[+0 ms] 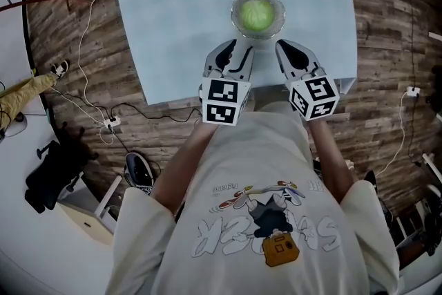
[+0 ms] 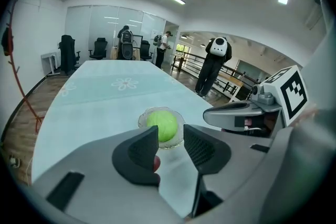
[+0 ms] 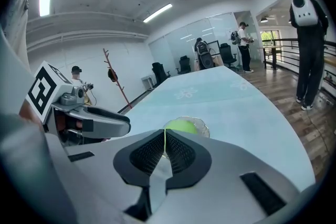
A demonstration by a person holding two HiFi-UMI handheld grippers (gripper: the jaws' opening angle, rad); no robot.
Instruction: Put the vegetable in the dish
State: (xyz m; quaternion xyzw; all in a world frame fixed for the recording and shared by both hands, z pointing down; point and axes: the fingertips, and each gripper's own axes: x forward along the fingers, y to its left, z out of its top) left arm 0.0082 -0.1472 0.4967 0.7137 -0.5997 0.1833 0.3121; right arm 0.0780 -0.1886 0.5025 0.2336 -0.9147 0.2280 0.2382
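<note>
Vegetable (image 1: 257, 14): round, pale green, lying inside the dish (image 1: 237, 7), which is clear glass with a scalloped rim. The dish stands on the desk (image 1: 173, 24), which is covered in a light blue cloth printed with flowers.

Left gripper (image 2: 170, 136): on the person's side of the dish, near it but not touching. Its jaws are spread, with a clear gap between the pads. Only the desk cloth and the dish beyond show through the gap (nothing is held).

Right gripper (image 3: 165, 135): also on the person's side of the dish, to the right of the left gripper and apart from it. Its ribbed pads are pressed together along a thin seam with nothing between them. The vegetable shows just past the fingertips, clear of them.

Surroundings: wood-plank floor (image 1: 83, 38) on both sides of the desk, with cables (image 1: 103, 117) trailing to the left of the dish.
</note>
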